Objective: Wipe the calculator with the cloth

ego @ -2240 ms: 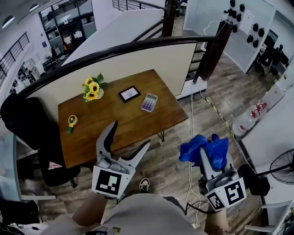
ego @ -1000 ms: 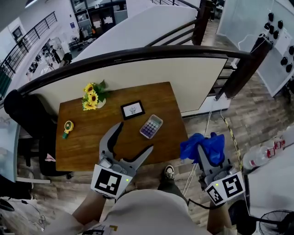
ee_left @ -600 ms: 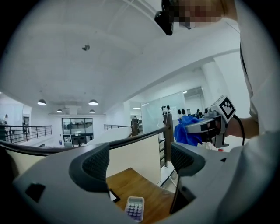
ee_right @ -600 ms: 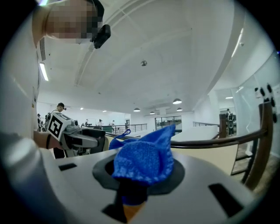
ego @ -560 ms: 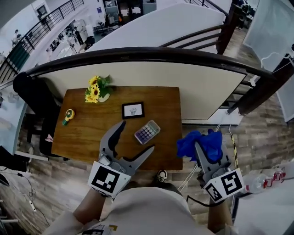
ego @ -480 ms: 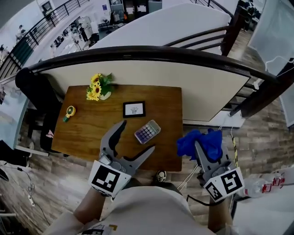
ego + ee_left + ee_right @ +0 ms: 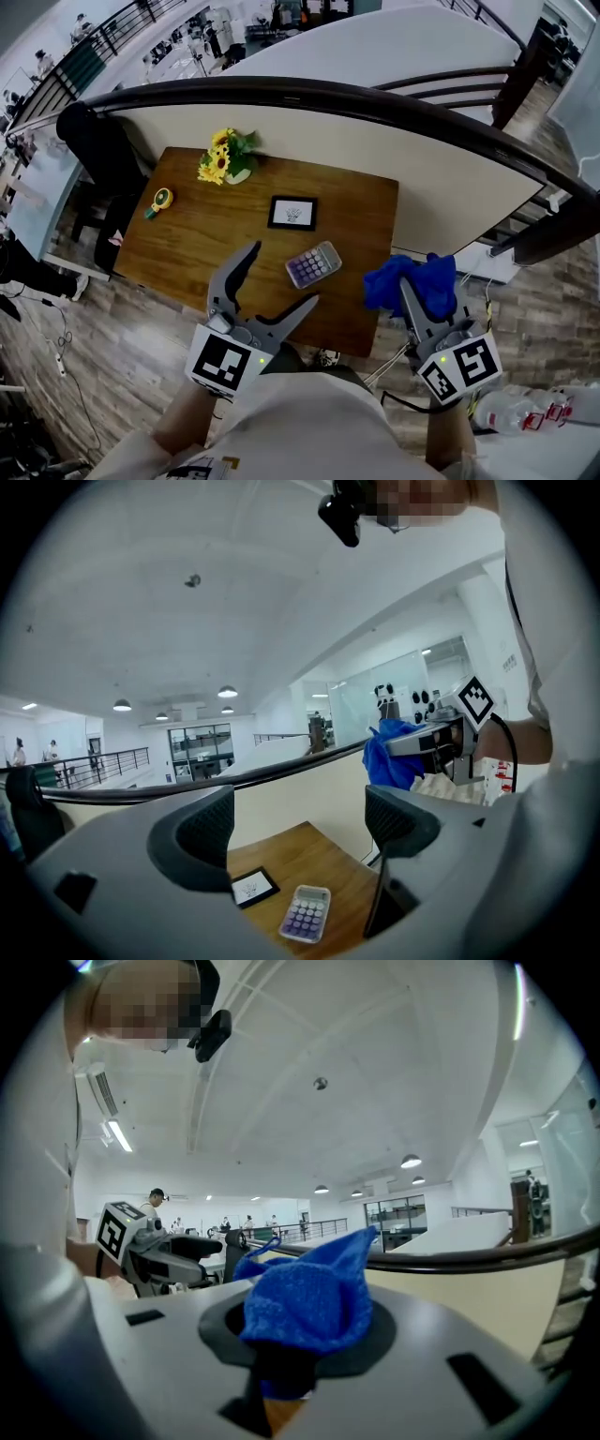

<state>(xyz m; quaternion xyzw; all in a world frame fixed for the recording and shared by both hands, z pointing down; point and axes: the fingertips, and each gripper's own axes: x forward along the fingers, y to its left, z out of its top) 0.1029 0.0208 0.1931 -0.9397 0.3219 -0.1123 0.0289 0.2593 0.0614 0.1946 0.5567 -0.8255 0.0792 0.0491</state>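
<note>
A small calculator [image 7: 313,264] with lilac keys lies on the wooden table [image 7: 206,234], right of centre; the left gripper view also shows the calculator [image 7: 305,914] below and between the jaws. My left gripper [image 7: 272,279] hangs open above the table's near edge, empty. My right gripper [image 7: 410,291] is shut on a bunched blue cloth [image 7: 412,279], held off the table's right end. In the right gripper view the cloth [image 7: 309,1293] bulges out of the shut jaws.
A framed picture [image 7: 292,213] lies behind the calculator. A sunflower bunch [image 7: 225,157] stands at the back left and a small yellow-green gadget [image 7: 160,201] at the left end. A dark curved railing [image 7: 375,98] runs behind the table. A black chair [image 7: 94,150] stands left.
The head view has swung, so the table now sits more to the right and closer under both grippers. The left gripper stays open and the right one keeps the cloth.
</note>
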